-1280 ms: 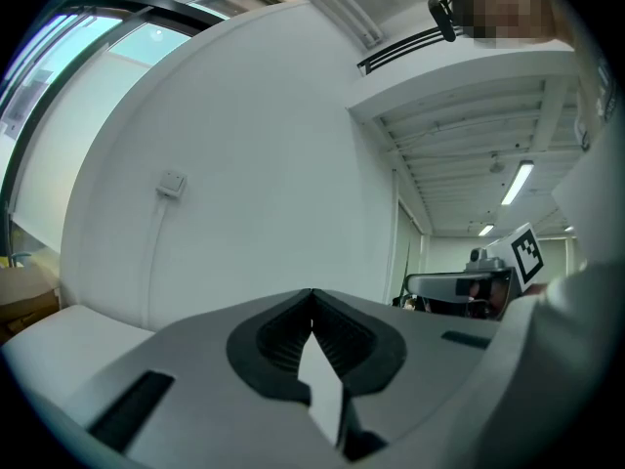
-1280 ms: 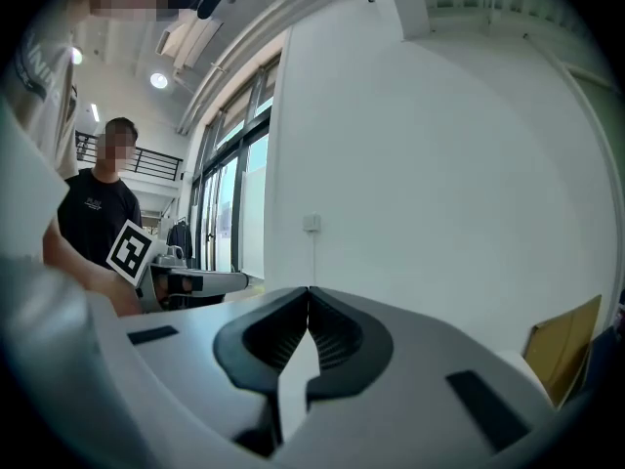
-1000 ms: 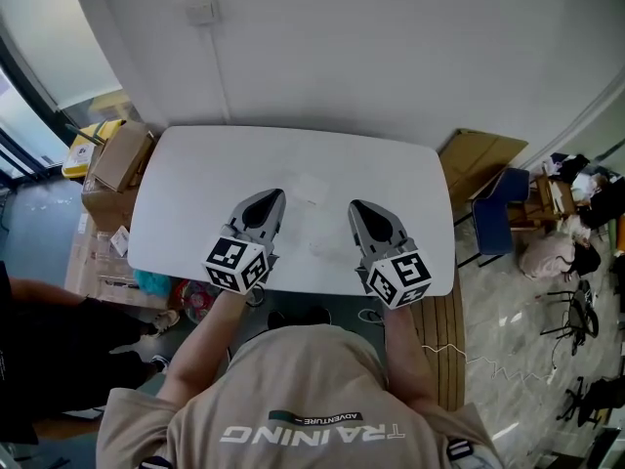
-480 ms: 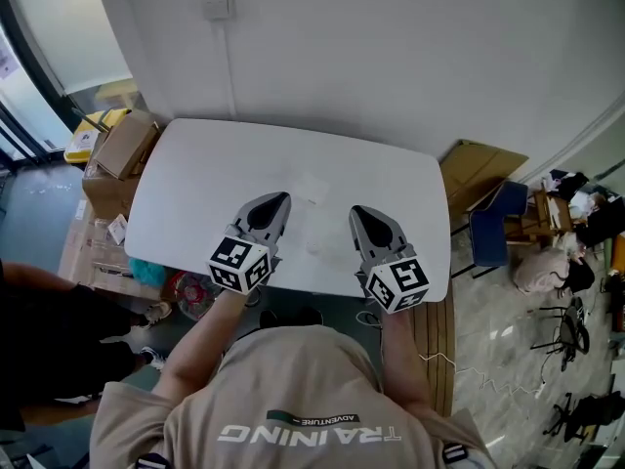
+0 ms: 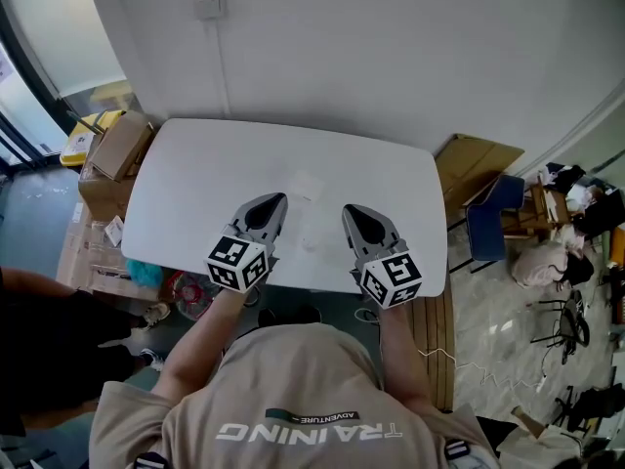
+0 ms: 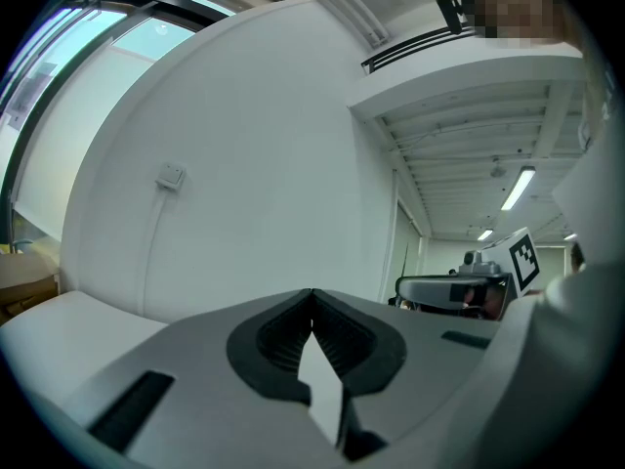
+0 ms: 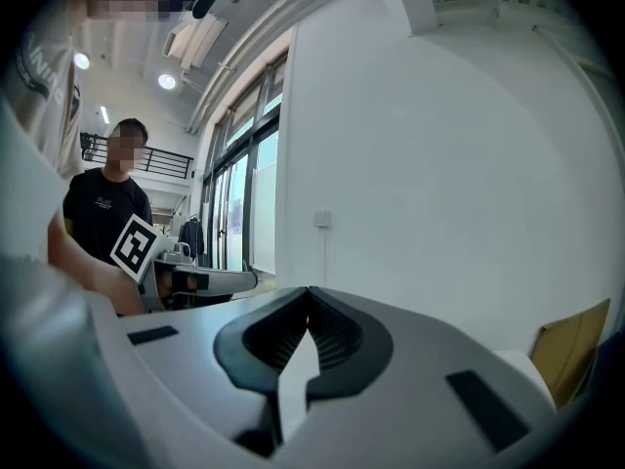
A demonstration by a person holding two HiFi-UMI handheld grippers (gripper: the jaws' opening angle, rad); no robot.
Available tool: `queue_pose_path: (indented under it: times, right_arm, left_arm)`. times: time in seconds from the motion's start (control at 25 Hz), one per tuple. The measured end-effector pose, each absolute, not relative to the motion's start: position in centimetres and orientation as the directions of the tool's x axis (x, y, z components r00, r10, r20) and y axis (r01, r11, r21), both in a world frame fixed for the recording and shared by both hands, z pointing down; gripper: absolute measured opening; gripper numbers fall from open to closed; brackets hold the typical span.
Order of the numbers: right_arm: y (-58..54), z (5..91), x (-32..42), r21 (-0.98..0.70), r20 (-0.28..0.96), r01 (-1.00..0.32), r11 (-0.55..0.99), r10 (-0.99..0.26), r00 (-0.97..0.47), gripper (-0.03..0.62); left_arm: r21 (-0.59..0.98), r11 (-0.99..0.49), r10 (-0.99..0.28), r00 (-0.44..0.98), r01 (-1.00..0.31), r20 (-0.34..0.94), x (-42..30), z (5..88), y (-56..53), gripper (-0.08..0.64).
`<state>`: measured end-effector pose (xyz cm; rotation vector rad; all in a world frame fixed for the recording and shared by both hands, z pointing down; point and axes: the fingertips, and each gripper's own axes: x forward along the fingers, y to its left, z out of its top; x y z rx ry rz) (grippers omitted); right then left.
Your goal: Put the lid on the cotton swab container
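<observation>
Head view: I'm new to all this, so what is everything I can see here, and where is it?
table: one, white, centre, against the wall
clear items: seemingly two, see-through, on the table just beyond the grippers; too faint to identify
cardboard boxes: a few, brown, left of the table
cardboard sheet: one, brown, right of the table
chair: one, blue, right of the table
wall plate: one, white, on the wall
bystander: one, black clothes, lower left
left gripper: one, grey, shut, empty, over the table's near edge
right gripper: one, grey, shut, empty, alongside

Smooth matt white table (image 5: 186,193); matt grey plastic left gripper (image 5: 277,199), right gripper (image 5: 348,210)
</observation>
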<state>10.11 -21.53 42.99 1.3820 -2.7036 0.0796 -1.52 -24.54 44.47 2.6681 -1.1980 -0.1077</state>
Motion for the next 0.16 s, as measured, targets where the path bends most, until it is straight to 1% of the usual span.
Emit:
queue_pose_path:
  times: [0.16]
  right_arm:
    - [-21.51, 43.51, 10.69, -0.006, 0.128, -0.817, 0.577, -0.81, -0.573, 0.015]
  left_arm:
    - [0.228, -0.65, -0.739, 0.673, -0.725, 0.035, -1.15, 45.02, -24.56, 0.014]
